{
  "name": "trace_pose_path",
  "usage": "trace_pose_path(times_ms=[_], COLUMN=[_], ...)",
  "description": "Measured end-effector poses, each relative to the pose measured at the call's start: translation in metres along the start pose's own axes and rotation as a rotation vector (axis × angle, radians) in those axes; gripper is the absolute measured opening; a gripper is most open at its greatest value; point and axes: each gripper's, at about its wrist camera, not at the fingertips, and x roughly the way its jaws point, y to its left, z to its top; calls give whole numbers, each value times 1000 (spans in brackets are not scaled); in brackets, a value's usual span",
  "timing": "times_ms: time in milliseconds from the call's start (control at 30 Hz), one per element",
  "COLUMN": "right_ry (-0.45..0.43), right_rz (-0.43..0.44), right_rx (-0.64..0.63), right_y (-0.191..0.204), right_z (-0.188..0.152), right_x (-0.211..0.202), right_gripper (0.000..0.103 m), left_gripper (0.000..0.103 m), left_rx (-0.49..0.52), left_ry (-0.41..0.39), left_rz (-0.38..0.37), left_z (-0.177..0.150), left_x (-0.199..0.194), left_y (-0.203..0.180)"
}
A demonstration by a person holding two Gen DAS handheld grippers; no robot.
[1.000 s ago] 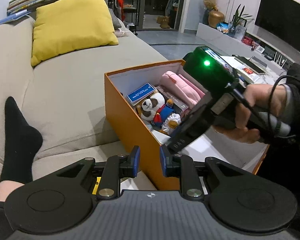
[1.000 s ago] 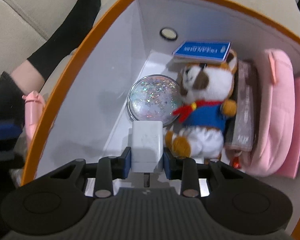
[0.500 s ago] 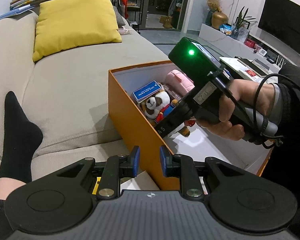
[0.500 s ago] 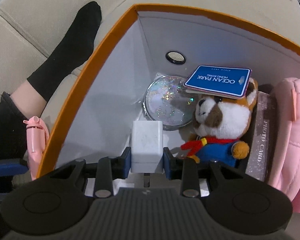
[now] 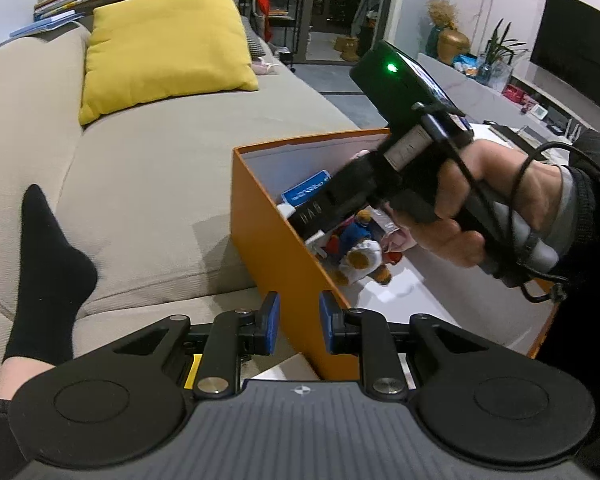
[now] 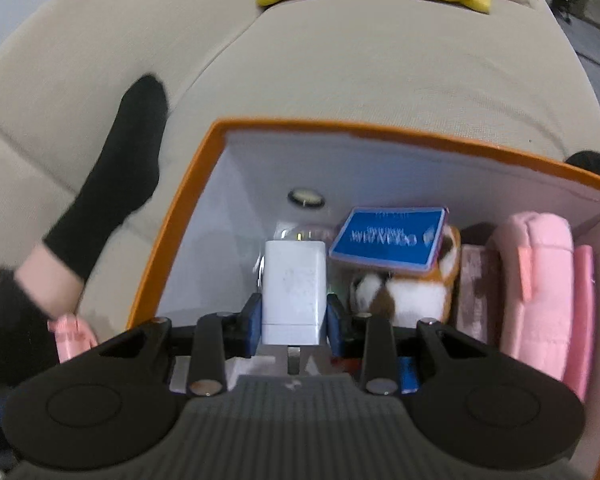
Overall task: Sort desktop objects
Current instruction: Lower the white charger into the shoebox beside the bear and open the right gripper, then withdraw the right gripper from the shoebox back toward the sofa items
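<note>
Only the right view shows its tool clamping the white charger; left tool narrow, empty.

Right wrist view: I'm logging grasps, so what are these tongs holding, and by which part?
The right tongs clamp a white plastic rectangular charger block by its two opposite side faces near its lower end, above the orange cardboard box.

Right wrist view blurred, so I can't read print on blue card. Card covers plush toy's head. White charger hides most of glitter disc behind it. Orange box near right corner cut off by frame edge.
</note>
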Motion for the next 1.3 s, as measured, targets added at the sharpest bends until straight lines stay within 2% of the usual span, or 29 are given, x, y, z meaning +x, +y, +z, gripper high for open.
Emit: trace_pose_path(times_ms=[100,233,367,567,633,767,933,1067,1167,1300], right_ry=[-16,-23,-32,-35,-30,-17,18,30,34,53], right_rz=[-9,38,56,93,101,100,28,23,-32,-25], right_rx=[33,96,94,73,63,-39,-221,-287,-323,-290], right_y=[6,-6,-8,-12,-14,-10,5,9,10,11], right_z=[8,9,6,-2,-1,-6,-22,-30,-32,-33], right_x=[16,18,18,8,2,-9,-13,-14,-8,-8], right_gripper=[35,36,35,43,46,46,46,45,38,38], left_gripper=[24,24,24,24,24,24,24,24,24,24], left_rx=[-25,-49,-60,-65,-89,-96,-112,-124,-137,-153], left_ry=[12,29,43,49,55,55,70,76,83,82], left_rz=[17,35,44,57,83,88,105,115,129,144], left_z=[0,0,0,-2,-1,-2,-5,-8,-9,-10], left_x=[2,5,7,4,4,3,4,3,4,3], left_y=[5,9,9,10,10,10,11,12,13,13])
